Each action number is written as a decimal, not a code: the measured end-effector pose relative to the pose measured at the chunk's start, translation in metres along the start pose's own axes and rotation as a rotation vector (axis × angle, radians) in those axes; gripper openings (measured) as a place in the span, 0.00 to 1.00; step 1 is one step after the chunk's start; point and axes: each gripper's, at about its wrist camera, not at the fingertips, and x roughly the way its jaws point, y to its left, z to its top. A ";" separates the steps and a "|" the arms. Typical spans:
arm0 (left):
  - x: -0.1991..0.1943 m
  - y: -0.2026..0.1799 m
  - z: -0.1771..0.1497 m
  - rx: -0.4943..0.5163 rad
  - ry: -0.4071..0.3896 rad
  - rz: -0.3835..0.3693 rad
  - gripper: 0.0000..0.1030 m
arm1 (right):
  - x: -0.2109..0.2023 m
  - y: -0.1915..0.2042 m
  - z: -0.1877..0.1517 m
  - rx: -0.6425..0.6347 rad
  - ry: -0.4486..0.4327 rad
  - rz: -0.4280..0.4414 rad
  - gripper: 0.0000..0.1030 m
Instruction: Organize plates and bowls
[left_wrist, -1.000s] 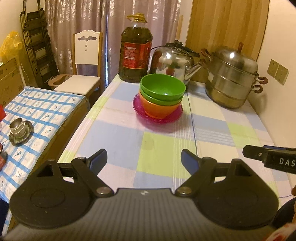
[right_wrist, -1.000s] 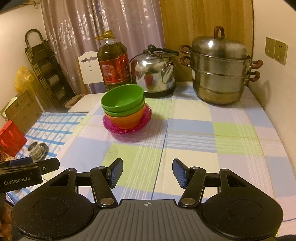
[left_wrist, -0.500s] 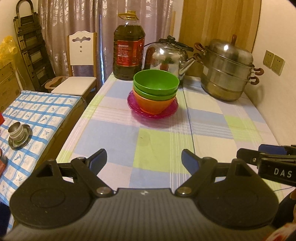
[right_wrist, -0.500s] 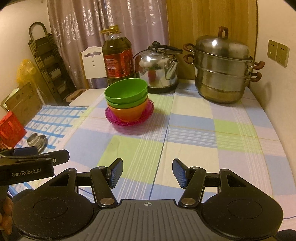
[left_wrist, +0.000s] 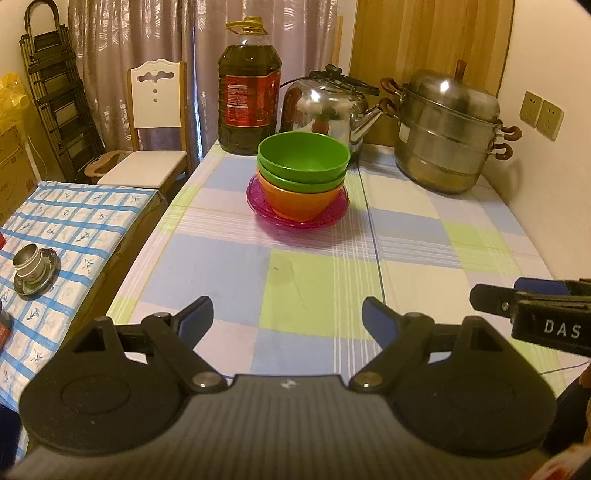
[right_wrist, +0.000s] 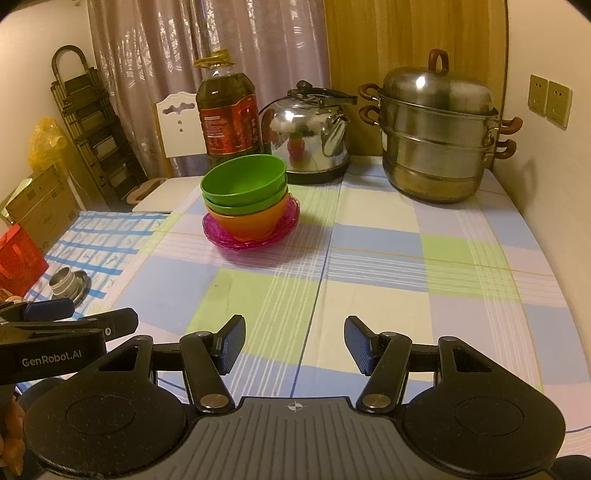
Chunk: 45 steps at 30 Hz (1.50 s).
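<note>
**Left wrist view: only the framing has shifted, the stack stands as it did**

Over the last second the one difference is in how the scene sits in both wrist views: the tilt seen a second ago has levelled out, and the crockery has drifted a little in the picture. The crockery itself has not changed. The translucent pink plastic plate (left_wrist: 332, 216) lies in the same spot on the pastel checked tablecloth (left_wrist: 221, 266). In it stands the orange plastic bowl (left_wrist: 295, 203), and two green plastic bowls (left_wrist: 303, 158) are nested upright in that, the top one empty.

Behind the pink plate, against the back of the table, stand the big amber oil bottle with the red label (left_wrist: 249, 92) and the polished steel kettle (left_wrist: 325, 107). The two-tier steel steamer pot (left_wrist: 447, 129) is behind the plate and off to the right, well apart from it.

The left gripper (left_wrist: 288, 315) has its blue-padded fingers spread wide with nothing between them. It hangs over the near end of the cloth, well short of the pink plate. The right gripper (right_wrist: 295, 343) is also spread, somewhat less widely, and also empty. It is on the near side of the plate and equally far from it. The two grippers are side by side, each showing at the edge of the other's view.

For the task, this reads as a pause. The bowls and plate already form one tidy pile and neither gripper is reaching for it. Either the sorting is finished and the hands have drawn back, or an approach has yet to start. The pictures alone cannot decide between the two.
</note>
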 end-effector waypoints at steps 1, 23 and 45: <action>0.000 0.000 -0.001 -0.001 0.000 0.000 0.84 | 0.000 0.000 0.000 0.001 0.001 0.000 0.58; 0.004 -0.008 -0.005 0.005 0.002 -0.004 0.84 | 0.005 -0.003 -0.003 0.009 0.002 -0.004 0.58; 0.004 -0.009 -0.005 0.004 0.002 -0.004 0.84 | 0.005 -0.006 -0.003 0.015 0.003 -0.005 0.58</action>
